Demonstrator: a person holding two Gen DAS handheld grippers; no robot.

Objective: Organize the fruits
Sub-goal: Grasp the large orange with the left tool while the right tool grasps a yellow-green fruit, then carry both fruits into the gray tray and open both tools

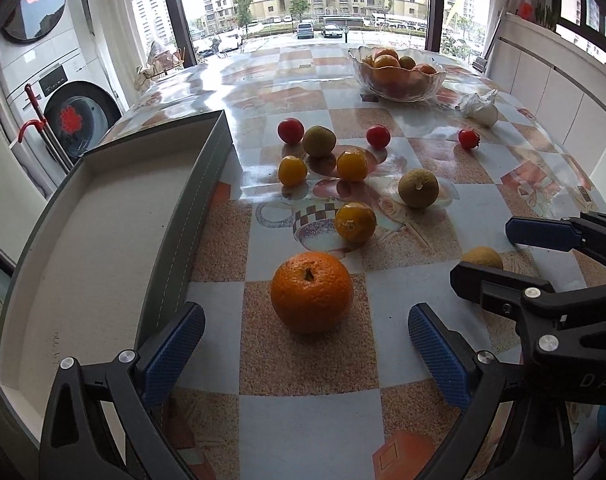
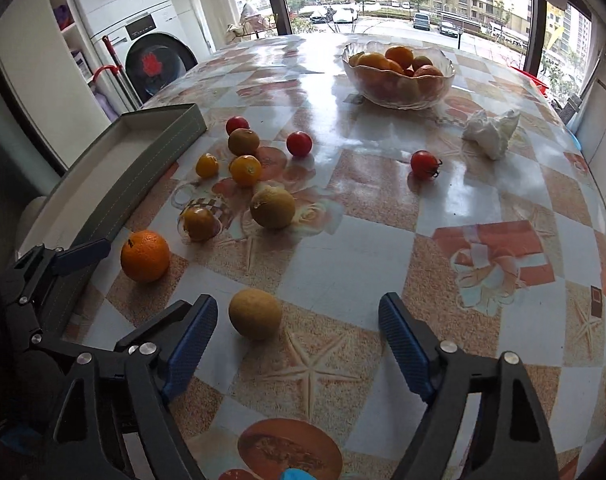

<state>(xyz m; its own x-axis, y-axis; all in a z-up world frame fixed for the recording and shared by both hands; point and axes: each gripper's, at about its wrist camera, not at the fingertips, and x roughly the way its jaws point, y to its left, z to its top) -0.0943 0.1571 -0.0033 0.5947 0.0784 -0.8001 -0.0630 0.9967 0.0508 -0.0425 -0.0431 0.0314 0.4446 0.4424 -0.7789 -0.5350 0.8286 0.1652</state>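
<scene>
Loose fruit lies on the patterned table. A big orange [image 1: 311, 297] [image 2: 145, 255] sits just ahead of my open, empty left gripper [image 1: 307, 344]. A tan round fruit [image 2: 255, 313] [image 1: 482, 258] sits just ahead of my open, empty right gripper [image 2: 299, 344], nearer its left finger. Farther out lie small yellow oranges [image 1: 355, 222], brown-green fruits [image 1: 418, 188] and red tomatoes [image 1: 290, 130]. An empty grey tray [image 1: 103, 216] [image 2: 115, 160] stands at the left. The right gripper also shows in the left wrist view [image 1: 511, 256].
A glass bowl [image 1: 399, 74] [image 2: 399, 76] of oranges stands at the far side. A crumpled white tissue [image 2: 491, 130] lies right of it. A washing machine [image 1: 75, 116] stands beyond the table's left edge, windows behind.
</scene>
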